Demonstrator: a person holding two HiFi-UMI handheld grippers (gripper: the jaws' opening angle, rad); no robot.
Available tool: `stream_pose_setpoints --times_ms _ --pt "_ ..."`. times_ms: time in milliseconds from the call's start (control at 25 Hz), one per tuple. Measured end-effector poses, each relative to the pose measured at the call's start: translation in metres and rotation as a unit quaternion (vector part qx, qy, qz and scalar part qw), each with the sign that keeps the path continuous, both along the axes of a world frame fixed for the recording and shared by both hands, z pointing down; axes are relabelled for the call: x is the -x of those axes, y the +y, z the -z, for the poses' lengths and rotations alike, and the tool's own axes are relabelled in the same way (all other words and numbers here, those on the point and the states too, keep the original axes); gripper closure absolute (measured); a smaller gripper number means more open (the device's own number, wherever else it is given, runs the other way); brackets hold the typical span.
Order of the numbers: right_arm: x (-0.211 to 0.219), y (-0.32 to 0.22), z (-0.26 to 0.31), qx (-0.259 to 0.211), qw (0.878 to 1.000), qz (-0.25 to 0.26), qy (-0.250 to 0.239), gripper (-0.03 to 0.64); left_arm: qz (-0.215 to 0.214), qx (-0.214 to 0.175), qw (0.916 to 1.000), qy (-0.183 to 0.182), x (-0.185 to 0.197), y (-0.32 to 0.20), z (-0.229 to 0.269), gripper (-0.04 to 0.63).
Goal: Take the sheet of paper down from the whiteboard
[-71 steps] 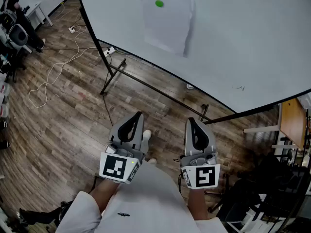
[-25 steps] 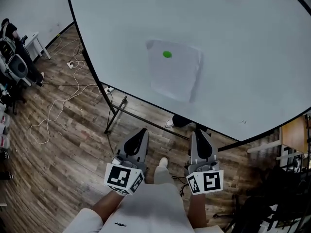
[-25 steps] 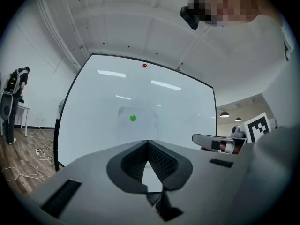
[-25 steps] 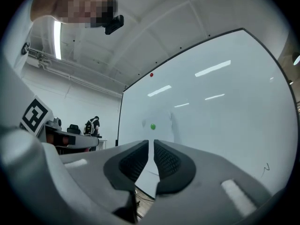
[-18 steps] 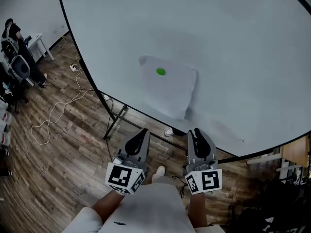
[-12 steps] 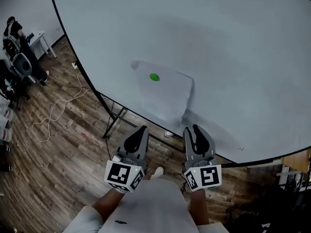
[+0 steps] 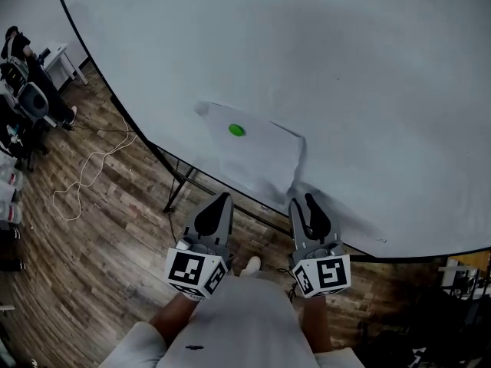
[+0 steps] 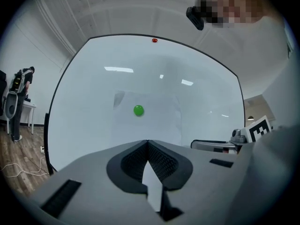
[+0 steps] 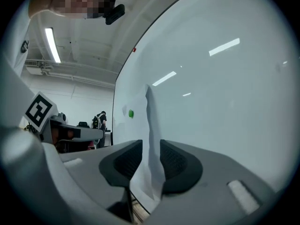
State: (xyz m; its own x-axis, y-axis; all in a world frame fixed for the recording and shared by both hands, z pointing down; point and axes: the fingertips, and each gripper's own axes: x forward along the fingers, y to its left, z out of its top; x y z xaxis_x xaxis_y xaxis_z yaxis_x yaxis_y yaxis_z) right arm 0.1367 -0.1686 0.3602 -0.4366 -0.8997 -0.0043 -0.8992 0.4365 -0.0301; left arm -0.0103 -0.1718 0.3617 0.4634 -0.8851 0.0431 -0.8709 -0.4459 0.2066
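A white sheet of paper [image 7: 257, 163] hangs on the whiteboard [image 7: 360, 83], pinned near its top by a green magnet [image 7: 236, 129]. The sheet's right edge curls off the board. My right gripper [image 7: 307, 200] is level at the sheet's lower right corner with its jaws opening. In the right gripper view the curled paper edge [image 9: 153, 121] stands in the gap between the pads of the right gripper [image 9: 151, 149], and they do not press on it. My left gripper [image 7: 222, 198] is shut and empty just below the sheet. The left gripper view has the left gripper [image 8: 147, 143] facing the paper [image 8: 150, 123] and magnet [image 8: 138, 110].
The whiteboard's black stand [image 7: 178, 190] rests on the wood floor, with a white cable [image 7: 84, 179] lying to the left. A person and chairs [image 7: 19, 75] are at the far left. A red magnet [image 8: 154, 40] sits at the board's top edge.
Both grippers have moved in toward the board, and the sheet now fills more of the view. The right gripper's tips have reached the sheet's lower right corner.
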Motion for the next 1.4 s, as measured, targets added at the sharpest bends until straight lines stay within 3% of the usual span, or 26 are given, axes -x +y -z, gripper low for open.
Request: stream_pose_setpoints --times_ms 560,1120,1240,1320,1400 --pt "0.016 -0.028 -0.023 0.031 0.999 -0.009 0.004 0.489 -0.028 0.001 0.9996 0.006 0.002 -0.019 -0.002 0.589" --pt "0.033 -0.052 -0.006 0.01 1.0 0.0 0.029 0.491 -0.027 -0.012 0.9995 0.012 0.007 -0.024 0.008 0.589" --pt "0.027 -0.055 -0.007 0.011 0.999 -0.016 0.026 0.53 -0.027 -0.012 0.9995 0.013 0.008 -0.023 0.007 0.589" --pt "0.021 -0.057 -0.006 0.011 0.999 -0.025 0.025 0.596 -0.028 -0.012 0.9994 0.014 0.008 -0.023 0.005 0.589" --pt "0.019 -0.058 -0.006 0.012 0.999 -0.026 0.024 0.606 -0.031 -0.012 0.9994 0.013 0.008 -0.023 0.006 0.589"
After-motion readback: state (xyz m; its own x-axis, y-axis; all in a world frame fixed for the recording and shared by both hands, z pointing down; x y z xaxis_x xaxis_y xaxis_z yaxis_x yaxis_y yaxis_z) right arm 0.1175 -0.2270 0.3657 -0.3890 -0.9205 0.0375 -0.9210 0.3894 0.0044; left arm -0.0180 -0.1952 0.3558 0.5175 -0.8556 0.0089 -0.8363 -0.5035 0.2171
